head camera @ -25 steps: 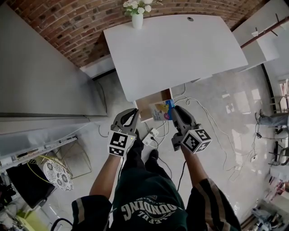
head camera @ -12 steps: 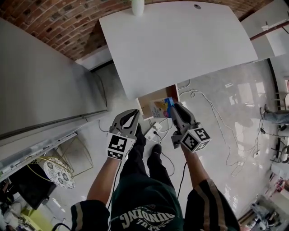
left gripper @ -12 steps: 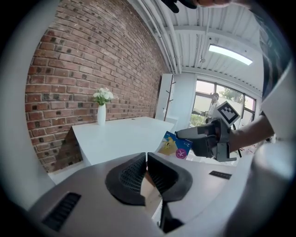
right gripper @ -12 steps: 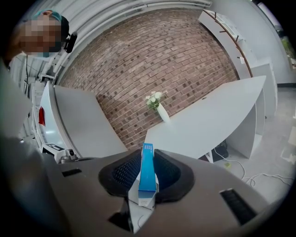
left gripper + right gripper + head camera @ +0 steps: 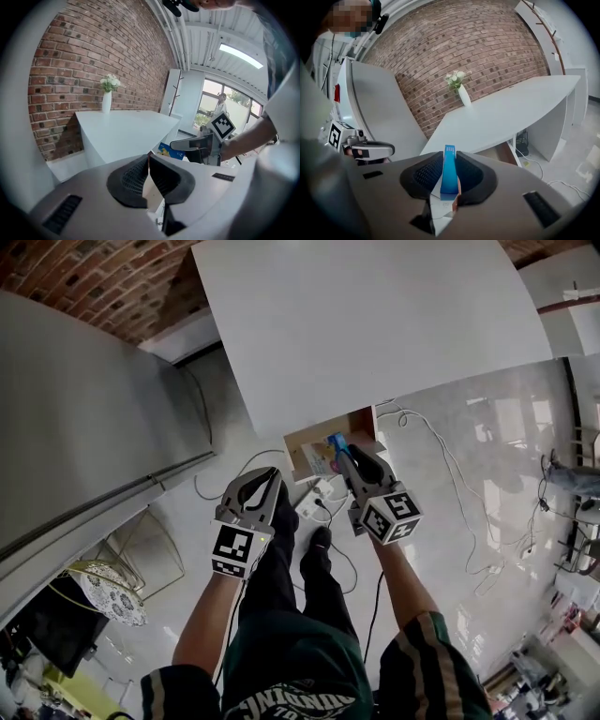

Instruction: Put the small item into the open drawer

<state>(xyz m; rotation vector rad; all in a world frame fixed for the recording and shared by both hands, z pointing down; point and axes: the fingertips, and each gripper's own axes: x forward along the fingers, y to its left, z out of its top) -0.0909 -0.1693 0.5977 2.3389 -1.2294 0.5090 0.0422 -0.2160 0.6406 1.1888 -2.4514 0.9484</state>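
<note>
Left tool hangs idle, short of the open drawer, jaws pressed together on nothing. Right tool clamps the blue packet edge-on over that drawer's mouth, beneath the white table, seemingly lined up to drop in.

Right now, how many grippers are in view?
2. The left gripper, shut and empty, hangs left of the open drawer. The right gripper, shut on the small blue box, holds it over that drawer.
</note>
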